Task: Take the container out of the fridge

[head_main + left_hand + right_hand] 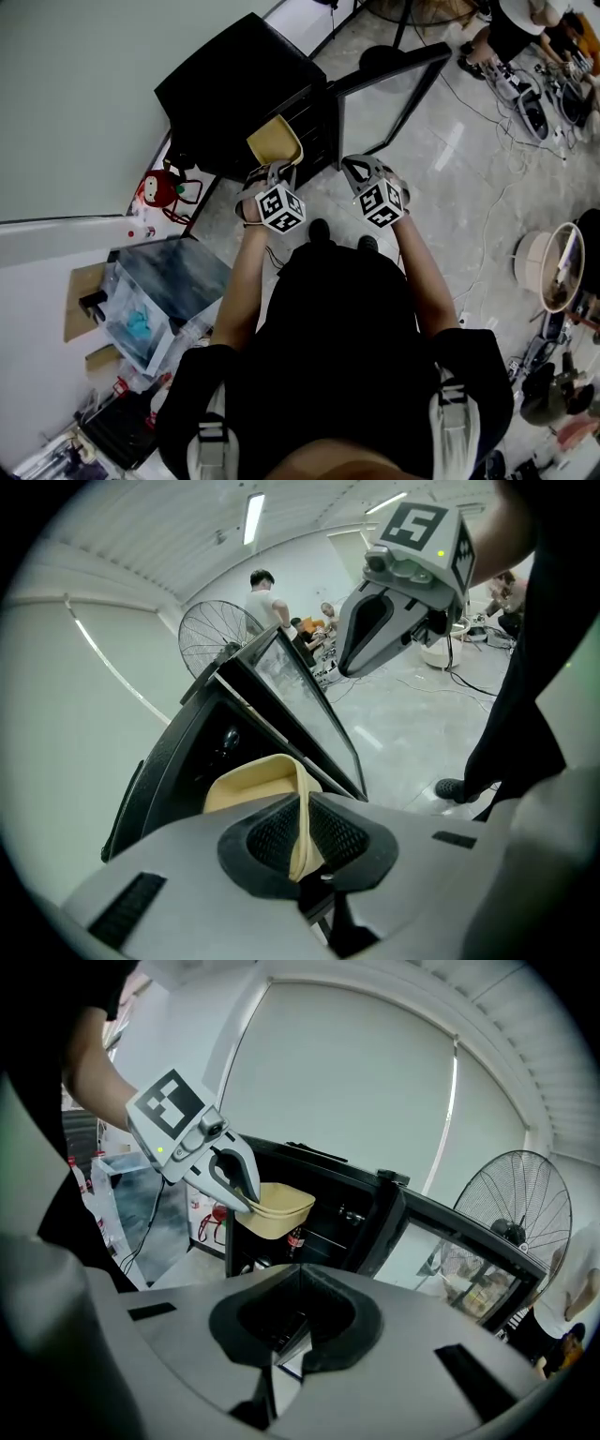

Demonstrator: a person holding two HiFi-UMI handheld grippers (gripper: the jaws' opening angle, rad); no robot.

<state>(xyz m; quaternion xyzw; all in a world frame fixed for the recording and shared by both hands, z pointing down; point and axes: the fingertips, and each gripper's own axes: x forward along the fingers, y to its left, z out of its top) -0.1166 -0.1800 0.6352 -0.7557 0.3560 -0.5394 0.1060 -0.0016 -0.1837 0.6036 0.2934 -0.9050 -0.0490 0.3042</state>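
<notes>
A beige open-top container [274, 141] hangs at the open front of the black mini fridge [234, 84]. My left gripper [272, 171] is shut on its near rim. In the left gripper view the thin rim of the container [253, 780] is pinched between the pads of the left gripper [302, 832]. The right gripper view shows the container [277, 1206] in the air before the fridge shelves [328, 1218], with the left gripper [246, 1194] on it. My right gripper [361, 169] is to the right of the container, apart from it; the right gripper [298, 1283] is shut, holding nothing.
The fridge's glass door [394, 89] stands swung open to the right. A dark bottle [295, 1239] stands inside the fridge. A floor fan [520, 1204] is behind the door. A red toy [161, 189] and a clear bin [155, 300] sit left; a round basket [548, 267] and cables lie right.
</notes>
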